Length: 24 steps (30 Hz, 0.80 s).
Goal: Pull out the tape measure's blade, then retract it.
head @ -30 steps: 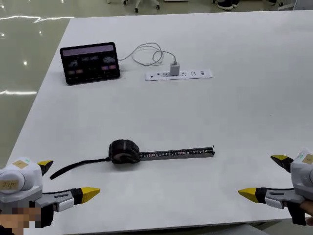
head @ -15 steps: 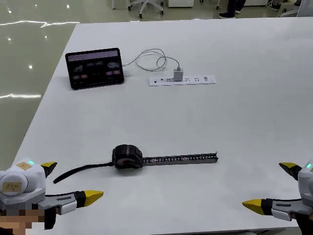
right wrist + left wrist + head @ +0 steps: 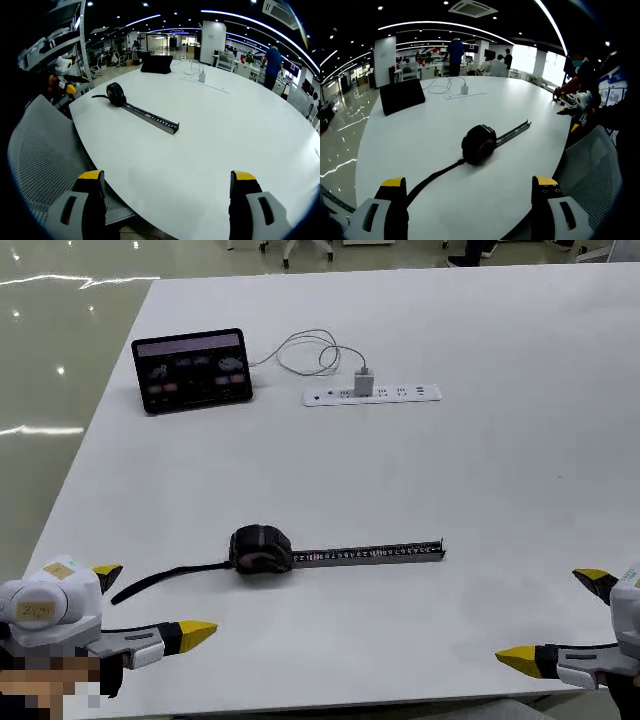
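Head view: the tape measure point(image 3: 260, 548), blade point(image 3: 370, 553) extended, is seen ahead of the left gripper point(image 3: 156, 600) and right gripper point(image 3: 550, 618), both spread and empty. Retraction is judged next; it must first be clamped.

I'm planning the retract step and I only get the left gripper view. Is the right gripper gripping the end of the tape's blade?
Observer: No. The right gripper view shows the right gripper open, with nothing between its jaws. The dark metal blade, drawn out of the round black tape measure case, lies free on the white table.
Operator: Where does that gripper sit relative to the blade's tip?
Observer: In the head view it hangs by the table's front edge, to the right of the tip and nearer the person, clear of it.
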Each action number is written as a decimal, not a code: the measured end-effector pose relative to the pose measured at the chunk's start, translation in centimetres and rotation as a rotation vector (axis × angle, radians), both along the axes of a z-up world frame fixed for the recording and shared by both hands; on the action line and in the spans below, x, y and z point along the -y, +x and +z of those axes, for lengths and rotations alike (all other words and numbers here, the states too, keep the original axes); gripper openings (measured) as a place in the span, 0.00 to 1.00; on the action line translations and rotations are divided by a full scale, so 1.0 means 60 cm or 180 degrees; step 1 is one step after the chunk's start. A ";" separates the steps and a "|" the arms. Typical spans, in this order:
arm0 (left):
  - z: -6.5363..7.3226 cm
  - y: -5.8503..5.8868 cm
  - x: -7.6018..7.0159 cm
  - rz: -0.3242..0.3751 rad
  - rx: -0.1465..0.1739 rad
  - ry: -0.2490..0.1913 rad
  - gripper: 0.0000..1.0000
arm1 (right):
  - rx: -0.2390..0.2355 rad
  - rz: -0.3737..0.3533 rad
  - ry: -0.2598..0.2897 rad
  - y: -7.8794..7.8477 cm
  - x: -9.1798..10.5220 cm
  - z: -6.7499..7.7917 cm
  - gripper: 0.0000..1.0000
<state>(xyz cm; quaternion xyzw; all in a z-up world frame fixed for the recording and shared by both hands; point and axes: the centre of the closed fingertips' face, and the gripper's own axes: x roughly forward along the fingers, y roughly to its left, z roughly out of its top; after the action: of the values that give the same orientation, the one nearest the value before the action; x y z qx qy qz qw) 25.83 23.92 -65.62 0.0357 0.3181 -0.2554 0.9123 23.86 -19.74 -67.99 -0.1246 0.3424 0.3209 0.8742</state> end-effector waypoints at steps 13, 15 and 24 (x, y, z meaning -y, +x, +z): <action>-0.007 -0.004 0.007 0.0017 -0.0003 -0.0012 1.00 | 0.0022 -0.0047 0.0082 0.000 -0.002 0.004 1.00; -0.008 -0.001 0.011 0.0017 -0.0011 -0.0016 1.00 | 0.0040 -0.0070 0.0122 0.004 -0.003 0.008 1.00; -0.003 0.029 0.040 0.0131 -0.0049 -0.0073 1.00 | 0.0109 0.0122 -0.0052 0.024 0.003 0.018 1.00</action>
<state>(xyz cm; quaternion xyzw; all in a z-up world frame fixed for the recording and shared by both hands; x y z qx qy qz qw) 27.58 21.54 -65.78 0.0168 0.3228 -0.2405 0.9153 25.31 -19.91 -66.92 -0.1438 0.3276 0.3326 0.8726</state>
